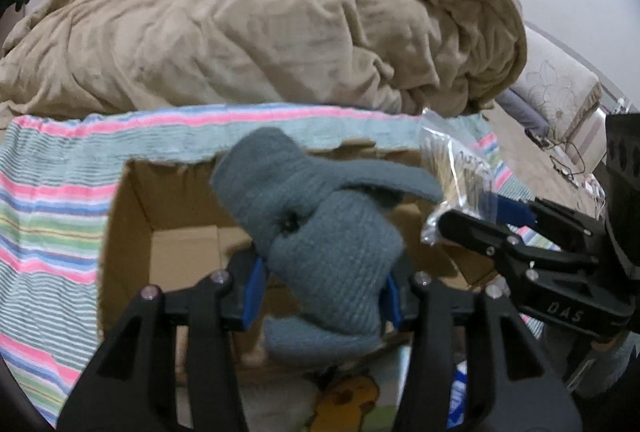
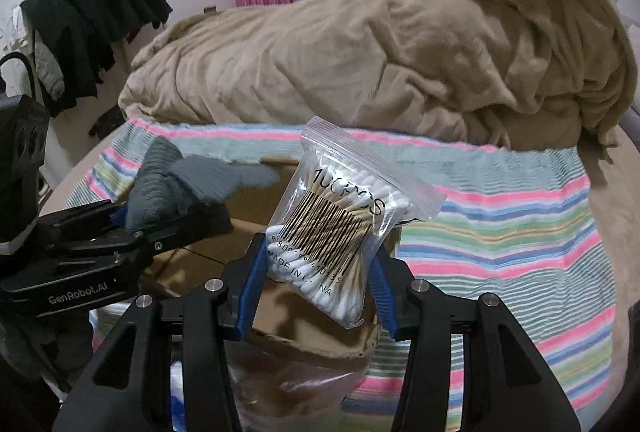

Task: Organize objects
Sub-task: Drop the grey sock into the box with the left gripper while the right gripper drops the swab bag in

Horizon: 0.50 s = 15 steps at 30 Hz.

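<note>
My left gripper (image 1: 322, 290) is shut on grey knitted gloves (image 1: 320, 224) and holds them above an open cardboard box (image 1: 132, 232). My right gripper (image 2: 318, 274) is shut on a clear zip bag of cotton swabs (image 2: 340, 228) and holds it above the same box (image 2: 304, 336). The right gripper with the bag (image 1: 456, 171) shows at the right of the left wrist view. The left gripper with the gloves (image 2: 176, 187) shows at the left of the right wrist view.
The box stands on a striped cloth (image 1: 48, 216) on a bed. A crumpled tan blanket (image 1: 260, 27) lies behind it. Dark clothes (image 2: 92, 19) hang at the far left. Some packaged items (image 1: 352, 400) lie below the left gripper.
</note>
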Each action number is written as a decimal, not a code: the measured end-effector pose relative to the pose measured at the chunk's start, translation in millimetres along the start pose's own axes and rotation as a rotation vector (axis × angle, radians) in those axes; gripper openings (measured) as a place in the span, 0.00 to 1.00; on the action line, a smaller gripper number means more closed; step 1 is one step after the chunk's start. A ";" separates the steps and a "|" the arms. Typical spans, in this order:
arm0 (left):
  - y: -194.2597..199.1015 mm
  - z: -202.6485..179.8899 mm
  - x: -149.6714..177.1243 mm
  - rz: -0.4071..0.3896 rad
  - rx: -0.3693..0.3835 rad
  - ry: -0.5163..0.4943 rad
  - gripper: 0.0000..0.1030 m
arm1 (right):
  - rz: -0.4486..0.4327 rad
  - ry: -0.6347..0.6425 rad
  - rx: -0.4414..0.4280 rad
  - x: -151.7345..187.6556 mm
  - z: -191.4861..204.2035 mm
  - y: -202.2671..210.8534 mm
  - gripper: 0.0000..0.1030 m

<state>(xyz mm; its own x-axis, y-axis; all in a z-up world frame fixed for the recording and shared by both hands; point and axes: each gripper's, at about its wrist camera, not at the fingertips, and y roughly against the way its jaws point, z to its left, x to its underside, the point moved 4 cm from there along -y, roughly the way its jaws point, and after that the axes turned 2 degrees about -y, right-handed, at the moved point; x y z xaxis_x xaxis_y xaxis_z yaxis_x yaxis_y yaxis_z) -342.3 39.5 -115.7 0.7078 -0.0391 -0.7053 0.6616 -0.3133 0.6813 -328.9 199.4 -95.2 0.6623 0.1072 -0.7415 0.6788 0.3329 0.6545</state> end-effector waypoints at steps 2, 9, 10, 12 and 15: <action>-1.9 0.5 1.1 0.012 -0.003 0.003 0.52 | 0.000 0.000 -0.002 1.8 -0.4 -1.2 0.50; 13.7 2.9 -1.0 -0.007 -0.008 0.023 0.74 | -0.006 0.024 0.013 -1.8 5.0 5.2 0.64; 18.7 2.8 -1.6 -0.015 -0.008 0.024 0.76 | -0.011 0.023 0.015 -2.5 5.1 7.5 0.66; 27.9 3.3 -2.8 -0.028 -0.014 0.025 0.77 | -0.024 0.023 0.020 -4.4 6.0 14.4 0.67; 43.2 4.0 -2.7 -0.043 -0.021 0.027 0.79 | -0.035 0.019 0.026 -7.4 7.8 24.9 0.67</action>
<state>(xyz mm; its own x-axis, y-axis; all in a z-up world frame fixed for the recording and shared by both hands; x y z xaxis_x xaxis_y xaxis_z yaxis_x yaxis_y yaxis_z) -316.6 22.3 -85.2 0.6848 -0.0001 -0.7287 0.6966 -0.2937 0.6546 -314.5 199.6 -72.3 0.6322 0.1139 -0.7664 0.7095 0.3124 0.6317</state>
